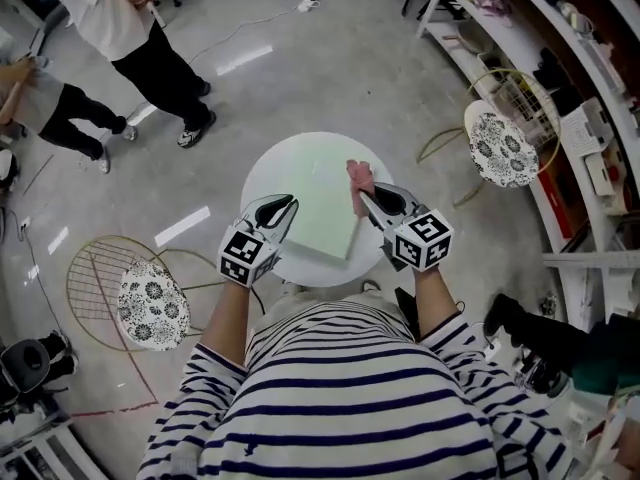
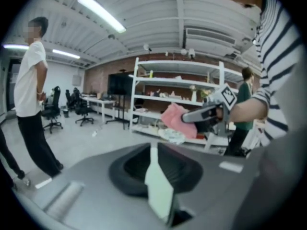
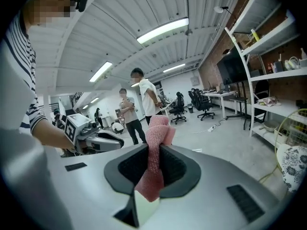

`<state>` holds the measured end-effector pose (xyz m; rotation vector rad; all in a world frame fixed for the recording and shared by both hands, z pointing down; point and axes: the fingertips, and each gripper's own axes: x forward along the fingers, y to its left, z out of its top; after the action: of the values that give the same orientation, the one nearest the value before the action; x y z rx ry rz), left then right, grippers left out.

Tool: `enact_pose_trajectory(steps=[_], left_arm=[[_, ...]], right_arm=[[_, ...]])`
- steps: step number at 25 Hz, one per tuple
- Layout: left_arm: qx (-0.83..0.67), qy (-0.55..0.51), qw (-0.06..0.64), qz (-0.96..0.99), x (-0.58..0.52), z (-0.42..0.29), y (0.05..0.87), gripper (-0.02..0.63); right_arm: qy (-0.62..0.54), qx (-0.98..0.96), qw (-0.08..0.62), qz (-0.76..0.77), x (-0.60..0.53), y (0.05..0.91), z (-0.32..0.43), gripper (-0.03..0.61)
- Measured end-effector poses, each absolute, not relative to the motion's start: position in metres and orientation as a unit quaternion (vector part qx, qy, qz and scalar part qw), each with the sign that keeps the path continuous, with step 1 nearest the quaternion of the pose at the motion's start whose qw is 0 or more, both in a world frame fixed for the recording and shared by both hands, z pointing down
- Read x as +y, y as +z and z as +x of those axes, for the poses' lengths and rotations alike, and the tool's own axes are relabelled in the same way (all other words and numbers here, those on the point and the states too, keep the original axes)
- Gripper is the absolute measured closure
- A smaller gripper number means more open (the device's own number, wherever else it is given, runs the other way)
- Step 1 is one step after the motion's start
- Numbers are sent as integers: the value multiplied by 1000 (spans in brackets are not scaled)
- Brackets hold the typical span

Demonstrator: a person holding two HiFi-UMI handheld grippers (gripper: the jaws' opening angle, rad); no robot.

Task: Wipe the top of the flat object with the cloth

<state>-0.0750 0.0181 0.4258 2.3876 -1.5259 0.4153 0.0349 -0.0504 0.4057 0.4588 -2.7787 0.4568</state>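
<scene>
Flat object [image 1: 325, 206]: one, pale green, square, lying flat on the round white table [image 1: 278, 173], its near corner reaching the table's front edge

Cloth [image 1: 358, 176]: one, pink, knitted, bunched upright over the flat object's right edge; whether it touches the surface cannot be told

Right gripper [image 1: 366, 198]: one, jaws clamped on the cloth, which stands up out of them; one marker cube at its rear

Left gripper [image 1: 287, 204]: one, jaws closed together with nothing gripped, tip over the table just beside the flat object's left edge; one marker cube at its rear

Wire chairs: two, each with a black-and-white patterned cushion, one left of the table [image 1: 152, 306], one right [image 1: 500, 148]

Standing people: two, on the floor at upper left [image 1: 130, 18] [image 1: 50, 108]

Shelving [image 1: 560, 118]: one run along the right side, loaded with small items
</scene>
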Motion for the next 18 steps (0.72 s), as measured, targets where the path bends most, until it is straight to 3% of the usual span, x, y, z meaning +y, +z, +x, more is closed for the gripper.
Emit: enact_pose_trajectory(steps=[8,14,18], left_arm=[[-415,225,171,865,36,-99,483,367],[-358,278,200,869,57,-103,529,285],[-364,292,245,850,49,-115,565,284]], right_arm=[[110,-949,249,157,-77,442,-26,531],[94,-927,329,153,-112,483,-47,531],[85,-920,359,133,-133,510,-68,531]])
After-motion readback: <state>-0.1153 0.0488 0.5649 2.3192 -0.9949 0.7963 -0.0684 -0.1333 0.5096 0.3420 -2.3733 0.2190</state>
